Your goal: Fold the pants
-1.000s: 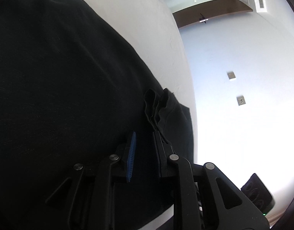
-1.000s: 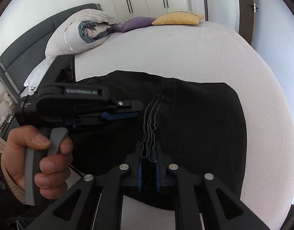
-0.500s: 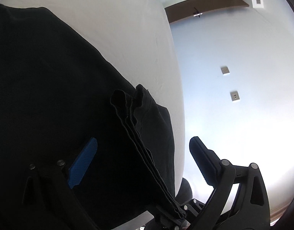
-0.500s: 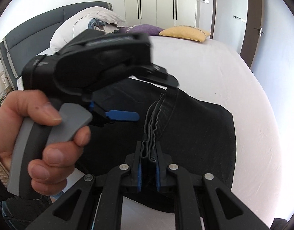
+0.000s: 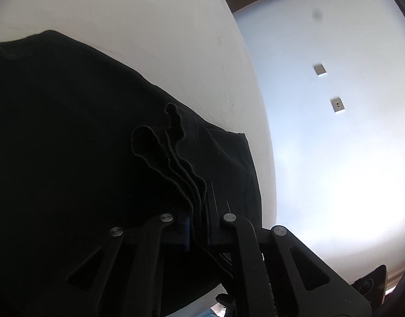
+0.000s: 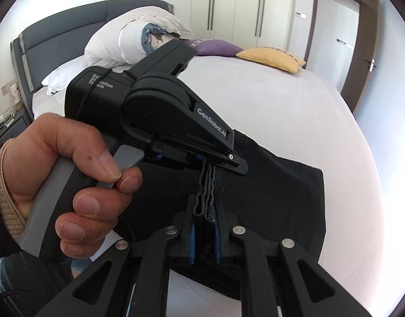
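Black pants (image 6: pixel 276 190) lie folded on the white bed (image 6: pixel 294 111). Their stacked edges stand up as a wavy ridge. My right gripper (image 6: pixel 204 229) is shut on the near end of this ridge. My left gripper (image 6: pixel 215 162), held by a hand, is shut on the same ridge just beyond the right one. In the left wrist view the left gripper (image 5: pixel 198 227) clamps several layered pant edges (image 5: pixel 173 155), and the pants (image 5: pixel 70 145) fill the left half.
White pillows and a rolled duvet (image 6: pixel 133 37) lie by the grey headboard (image 6: pixel 57 34). Purple (image 6: pixel 213 47) and yellow (image 6: pixel 271 58) cushions sit at the far side. A wardrobe and an open door (image 6: pixel 360 47) stand behind. The bed edge meets a wall (image 5: pixel 334 132) on the right.
My left gripper opened, moved over the ridge of pant edges close to the right gripper, and has now shut on it. The right gripper has kept its hold.
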The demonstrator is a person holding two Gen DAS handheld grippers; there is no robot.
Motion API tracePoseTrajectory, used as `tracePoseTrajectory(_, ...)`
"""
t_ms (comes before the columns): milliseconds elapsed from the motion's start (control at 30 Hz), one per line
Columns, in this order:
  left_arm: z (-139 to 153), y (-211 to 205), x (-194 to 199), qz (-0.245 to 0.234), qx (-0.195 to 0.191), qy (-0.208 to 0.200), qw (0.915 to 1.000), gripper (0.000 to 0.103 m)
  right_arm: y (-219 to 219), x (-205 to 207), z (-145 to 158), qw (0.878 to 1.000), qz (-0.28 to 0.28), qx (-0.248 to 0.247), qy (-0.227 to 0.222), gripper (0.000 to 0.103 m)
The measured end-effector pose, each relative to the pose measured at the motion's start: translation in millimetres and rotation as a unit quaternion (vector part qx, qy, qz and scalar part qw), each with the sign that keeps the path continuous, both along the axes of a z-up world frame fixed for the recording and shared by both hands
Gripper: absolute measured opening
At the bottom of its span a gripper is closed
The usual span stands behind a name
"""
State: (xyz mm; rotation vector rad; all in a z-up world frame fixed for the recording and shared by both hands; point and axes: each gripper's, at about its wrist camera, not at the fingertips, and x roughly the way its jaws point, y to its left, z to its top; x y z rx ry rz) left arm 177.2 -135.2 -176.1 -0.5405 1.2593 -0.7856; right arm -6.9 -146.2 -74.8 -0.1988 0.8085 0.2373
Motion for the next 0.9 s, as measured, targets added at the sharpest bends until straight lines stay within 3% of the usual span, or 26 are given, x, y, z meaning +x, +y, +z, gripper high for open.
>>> tracePoseTrajectory(267, 22.8, 56.2, 9.6, -0.010, 0.049, -0.038, 0.9980, 0.006, 65.3, 21.8, -1.7, 0.998, 0.065, -0.010, -0.002, 0.012)
tracePoseTrajectory(533, 2.0, 109.2, 33.9, 0.010, 0.087, -0.023, 0.9959, 0.006, 128.9, 49.6, -25.6, 0.994, 0.104, -0.011, 0.030, 0.012)
tracePoseTrajectory(800, -22.8, 104.1, 42.4, 0.017, 0.095, -0.010, 0.9953, 0.006, 152.9, 67.9, -48.2, 0.992, 0.110, -0.014, 0.063, 0.013)
tracePoseTrajectory(900, -28.1, 115.1, 41.3, 0.026, 0.084, -0.002, 0.9961, 0.008, 153.4, 77.4, -54.4, 0.989, 0.117, -0.001, 0.086, 0.024)
